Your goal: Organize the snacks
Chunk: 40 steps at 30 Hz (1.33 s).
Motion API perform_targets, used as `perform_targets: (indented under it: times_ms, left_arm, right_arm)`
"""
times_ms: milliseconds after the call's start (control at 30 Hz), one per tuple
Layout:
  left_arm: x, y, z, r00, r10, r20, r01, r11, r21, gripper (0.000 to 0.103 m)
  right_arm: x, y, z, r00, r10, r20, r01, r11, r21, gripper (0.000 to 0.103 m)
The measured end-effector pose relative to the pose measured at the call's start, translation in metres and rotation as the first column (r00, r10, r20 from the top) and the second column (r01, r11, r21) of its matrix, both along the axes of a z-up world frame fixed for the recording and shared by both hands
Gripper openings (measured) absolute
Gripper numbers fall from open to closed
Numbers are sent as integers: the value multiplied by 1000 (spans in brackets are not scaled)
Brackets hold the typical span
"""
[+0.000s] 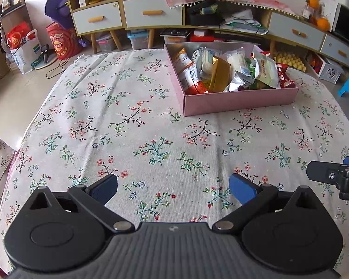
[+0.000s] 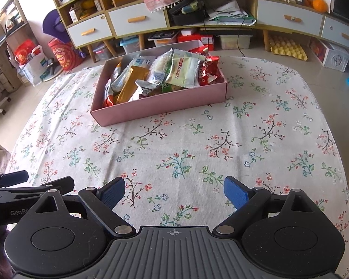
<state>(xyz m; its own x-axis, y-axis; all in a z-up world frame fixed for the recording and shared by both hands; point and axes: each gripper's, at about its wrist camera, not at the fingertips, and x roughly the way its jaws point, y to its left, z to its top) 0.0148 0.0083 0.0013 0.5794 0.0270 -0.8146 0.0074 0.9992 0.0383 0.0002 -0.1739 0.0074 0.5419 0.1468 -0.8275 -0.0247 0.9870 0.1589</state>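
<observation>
The pink box (image 1: 239,101) sits on the far half of the worktop (image 1: 128,127), well apart from both tools, and holds all the snacks (image 1: 221,72) in a loose heap. No packet lies on the floral cloth outside it.

The left tool (image 1: 173,189) hangs low over bare cloth, fingers spread wide, nothing between them. The right tool (image 2: 174,193) is likewise released and empty, just beside the left one.

The packets are thin film and foil pouches: a long gold stick (image 2: 131,83), a pale green pillow bag (image 2: 185,71), a red wrapper (image 2: 208,71), several white sachets. They look light, crinkly and slick, and probably crush easily if squeezed across the puffed middle. I would pinch a flat crimped end seam or a corner that sticks up; the green bag on top looks the easiest to reach. The gold stick seems stiffer and could be taken across its width.

The box looks like thin card with straight low walls and matte sides; it may slide on the cloth if a packet snags.
</observation>
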Motion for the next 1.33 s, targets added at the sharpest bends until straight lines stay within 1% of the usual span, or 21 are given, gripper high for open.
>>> perform_targets:
  times_ms: [233, 433, 933, 1133, 1233, 1333]
  left_arm:
    - [0, 1, 0, 1000, 1, -1, -1, 1000, -6, 103]
    - [1, 1, 0, 1000, 5, 4, -5, 1000, -8, 103]
    - [1, 1, -1, 1000, 4, 3, -4, 1000, -14, 103]
    - [0, 1, 0, 1000, 5, -10, -5, 1000, -31, 103]
    - [-2, 0, 3, 1000, -3, -6, 3, 999, -43, 103]
    - [-6, 0, 6, 1000, -24, 2, 24, 999, -39, 103]
  right_arm:
    - [0, 4, 0, 1000, 8, 7, -8, 1000, -17, 94]
    - [-2, 4, 3, 1000, 12, 29, -11, 999, -32, 94]
    - [-2, 6, 3, 999, 22, 29, -21, 999, -29, 94]
    - [-4, 7, 4, 999, 29, 34, -28, 999, -27, 94]
    - [-3, 7, 4, 999, 28, 32, -27, 999, -27, 94]
    - [-5, 6, 3, 999, 27, 27, -26, 999, -32, 94]
